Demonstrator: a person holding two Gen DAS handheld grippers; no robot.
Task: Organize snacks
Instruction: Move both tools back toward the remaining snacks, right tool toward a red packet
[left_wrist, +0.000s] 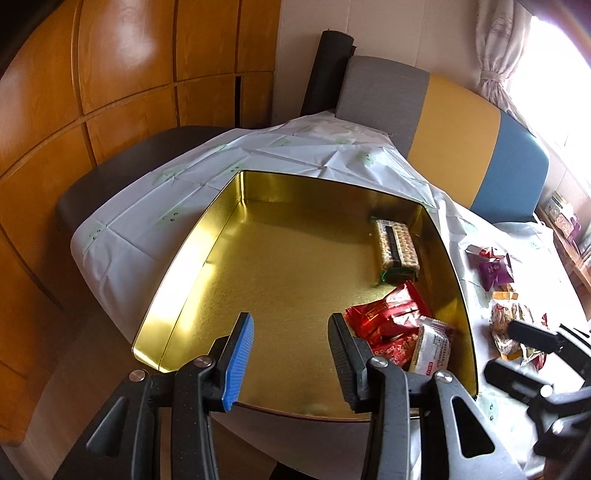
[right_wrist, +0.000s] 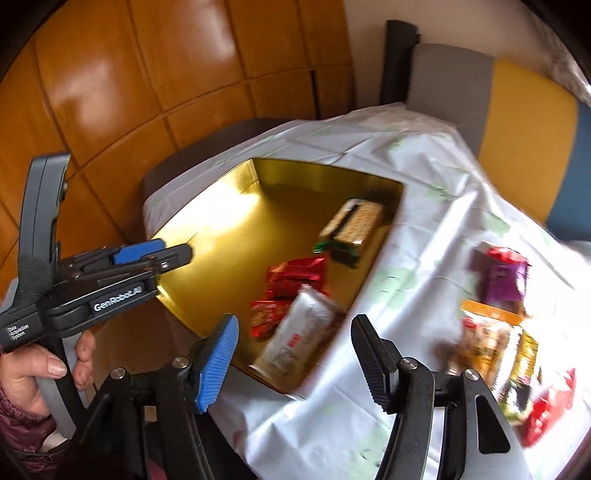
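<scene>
- The tin (left_wrist: 207, 236) is shiny gold inside.
- The biscuit pack (left_wrist: 397, 245) is cream-checked with a dark band and green ends.
- The wrappers (left_wrist: 384, 317) beside it are red; the packet (left_wrist: 430, 347) is white with a small red mark.
- The cloth (left_wrist: 147, 214) over the bench is white with pale green prints.
- The left tool (left_wrist: 291, 354) has one blue pad and one black.
- The chair back (left_wrist: 454, 140) runs grey, yellow, blue.
- One pouch (right_wrist: 504, 282) outside is purple.

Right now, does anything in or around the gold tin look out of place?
Yes. The white packet leans tilted against the gold tin wall nearest the camera rather than lying flat like the red packets, and several snacks remain loose on the tablecloth.
</scene>
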